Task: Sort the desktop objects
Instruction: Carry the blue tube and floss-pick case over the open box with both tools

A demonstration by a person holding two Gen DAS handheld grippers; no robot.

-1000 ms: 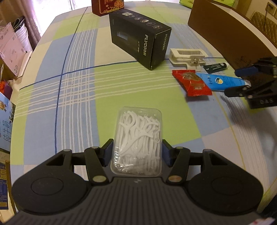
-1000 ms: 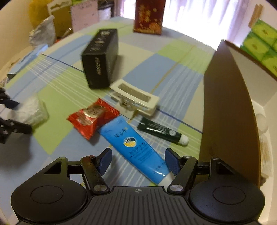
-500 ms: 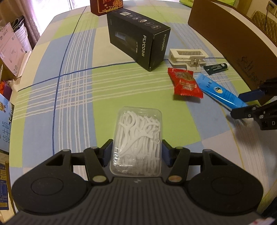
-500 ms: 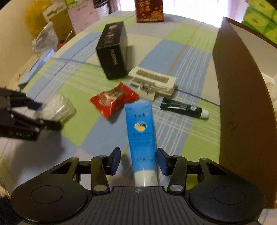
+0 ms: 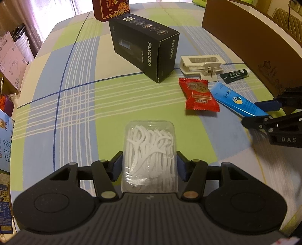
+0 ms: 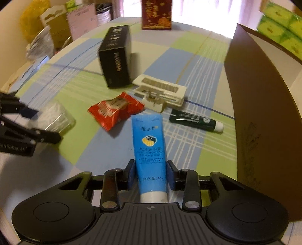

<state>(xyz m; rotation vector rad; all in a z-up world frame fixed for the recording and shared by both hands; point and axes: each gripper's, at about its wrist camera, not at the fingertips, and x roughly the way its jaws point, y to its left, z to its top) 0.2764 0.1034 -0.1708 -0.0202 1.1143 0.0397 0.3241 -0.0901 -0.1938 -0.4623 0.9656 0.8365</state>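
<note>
A clear plastic box of white floss picks (image 5: 149, 135) sits between the pads of my left gripper (image 5: 149, 156), which is shut on its near end over the checked tablecloth. In the right wrist view a blue hand-cream tube (image 6: 148, 135) lies with its white cap toward the camera. My right gripper (image 6: 151, 164) is closing on it, and both blue pads touch the tube's sides just above the cap. From the left wrist view the right gripper (image 5: 261, 113) is seen at the tube's end, at the right. The left gripper (image 6: 39, 122) shows at the far left of the right wrist view.
A red snack packet (image 5: 200, 96), a white clip (image 5: 202, 65) and a small dark green tube (image 5: 235, 74) lie close to the blue tube. A black carton (image 5: 145, 50) stands behind them. A tall brown cardboard box (image 6: 264, 113) walls the right side. A red box (image 6: 156, 15) stands at the back.
My right gripper has slid onto the cap end of the blue tube, which now lies in line with it, and its jaws have narrowed onto the tube. The left gripper and floss box have kept still.
</note>
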